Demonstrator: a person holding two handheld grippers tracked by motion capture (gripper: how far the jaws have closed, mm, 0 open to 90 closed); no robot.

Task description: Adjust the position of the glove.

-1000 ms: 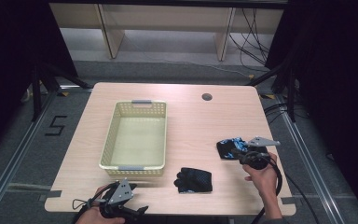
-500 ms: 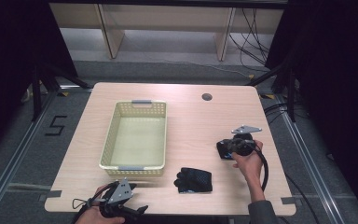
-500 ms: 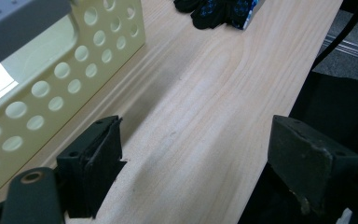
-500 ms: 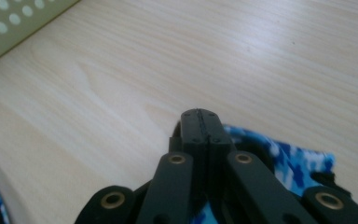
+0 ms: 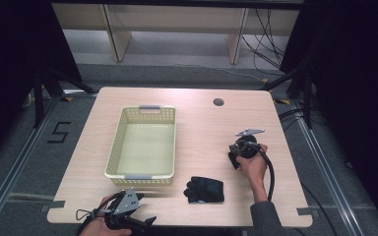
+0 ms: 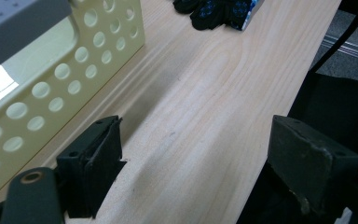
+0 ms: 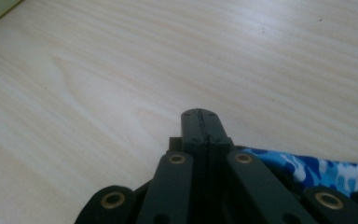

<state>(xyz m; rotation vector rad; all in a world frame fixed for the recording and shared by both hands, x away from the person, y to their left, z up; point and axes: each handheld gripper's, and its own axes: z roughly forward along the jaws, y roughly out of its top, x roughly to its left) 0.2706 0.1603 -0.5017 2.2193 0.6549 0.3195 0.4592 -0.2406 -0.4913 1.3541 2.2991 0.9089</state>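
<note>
Glove, blue-patterned [image 7: 317, 173]: being carried low over the bench [image 5: 197, 128], pinched in the closed right gripper [image 7: 199, 115], right of the basket [image 5: 142, 142]; left gripper [image 6: 193, 158] idling open at the near edge; next likely needing a swing over the basket before release.

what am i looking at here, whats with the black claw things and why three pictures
A person sits at a wooden table holding a two-jaw grabber in each hand. One picture looks down from above; the other two come from small cameras riding on each grabber. On the table are a cream basket and a black glove. The left gripper rests at the near edge, jaws apart, empty. The right gripper has its jaws shut, with a blue patterned cloth hanging beside them; whether it is pinched is unclear.
</note>
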